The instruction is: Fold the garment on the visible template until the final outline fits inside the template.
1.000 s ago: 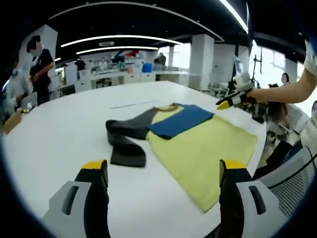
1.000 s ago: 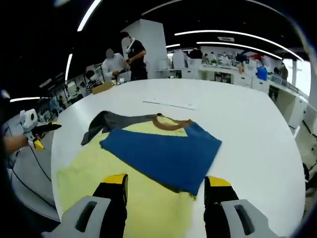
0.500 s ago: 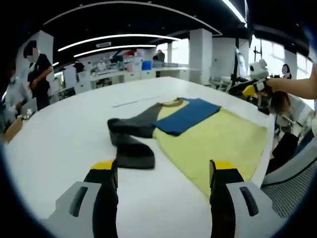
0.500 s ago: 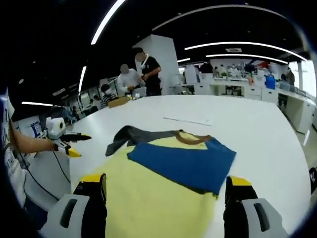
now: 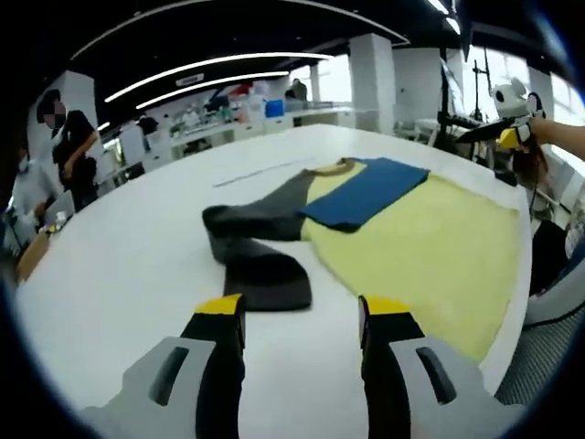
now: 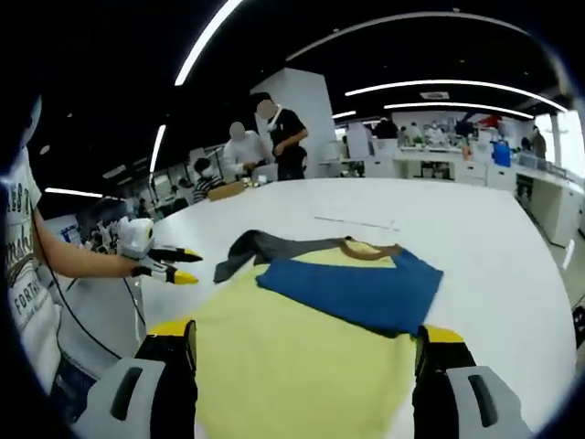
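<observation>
both hand-held grippers hover above the white surface [image 5: 110,265] with nothing between their jaws. left hand-held gripper [image 5: 299,315] has its jaws parted, near the dark grey sleeve [image 5: 260,274] of the garment [image 5: 430,251]. right hand-held gripper [image 6: 306,340] is spread wide over the yellow body's hem. garment lies flat near the surface's edge, its blue sleeve [image 6: 352,291] folded across the chest, brown collar [image 6: 370,250] toward the surface's middle. people stand beyond the far edge.

White desk [image 5: 119,265] bears the work. Several people [image 6: 274,137] stand at its far edge. White counters [image 6: 439,151] line the back wall beneath curved ceiling light strips [image 5: 210,66]. White pillar [image 5: 375,73] behind.
</observation>
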Demonstrator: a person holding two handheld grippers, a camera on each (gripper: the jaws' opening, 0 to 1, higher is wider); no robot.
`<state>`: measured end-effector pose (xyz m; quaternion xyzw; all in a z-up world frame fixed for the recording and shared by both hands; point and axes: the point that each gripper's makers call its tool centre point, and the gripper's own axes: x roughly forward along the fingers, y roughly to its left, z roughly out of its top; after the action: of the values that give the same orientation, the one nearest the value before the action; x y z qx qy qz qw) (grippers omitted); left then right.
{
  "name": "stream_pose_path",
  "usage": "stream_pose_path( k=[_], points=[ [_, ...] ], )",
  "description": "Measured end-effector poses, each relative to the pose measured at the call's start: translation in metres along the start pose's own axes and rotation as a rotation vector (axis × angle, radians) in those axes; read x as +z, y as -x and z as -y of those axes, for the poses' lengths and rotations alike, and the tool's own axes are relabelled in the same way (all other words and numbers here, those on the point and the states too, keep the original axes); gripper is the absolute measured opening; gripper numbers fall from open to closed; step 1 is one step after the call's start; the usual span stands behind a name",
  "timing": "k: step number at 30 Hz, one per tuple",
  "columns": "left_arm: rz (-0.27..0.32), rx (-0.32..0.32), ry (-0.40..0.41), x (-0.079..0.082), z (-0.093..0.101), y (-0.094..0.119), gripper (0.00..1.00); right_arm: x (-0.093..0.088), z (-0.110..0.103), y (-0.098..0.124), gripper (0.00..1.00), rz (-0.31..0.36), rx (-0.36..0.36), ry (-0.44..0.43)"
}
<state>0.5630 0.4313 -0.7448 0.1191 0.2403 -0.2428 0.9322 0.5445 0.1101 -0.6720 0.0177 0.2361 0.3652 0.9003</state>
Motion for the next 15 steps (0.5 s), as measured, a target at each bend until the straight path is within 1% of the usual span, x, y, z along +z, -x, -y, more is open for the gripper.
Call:
stream_pose_path(
  k=[2, 6, 10, 15],
  points=[
    [0.007, 0.012, 0.003, 0.0, -0.002, -0.003, 0.38, -0.001, -0.001, 0.002, 0.99, 0.004, -0.001, -0.006],
    [0.009, 0.016, -0.009, -0.002, -0.003, -0.01, 0.36, 0.001, -0.004, 0.006, 0.99, 0.016, 0.001, -0.006],
    [-0.018, 0.014, -0.032, -0.011, -0.003, -0.017, 0.32, -0.001, -0.003, 0.007, 0.99, 0.013, -0.013, -0.006],
    [-0.037, 0.02, -0.033, -0.017, -0.006, -0.021, 0.29, -0.001, -0.005, 0.008, 0.98, 0.015, -0.018, -0.008]
  ],
)
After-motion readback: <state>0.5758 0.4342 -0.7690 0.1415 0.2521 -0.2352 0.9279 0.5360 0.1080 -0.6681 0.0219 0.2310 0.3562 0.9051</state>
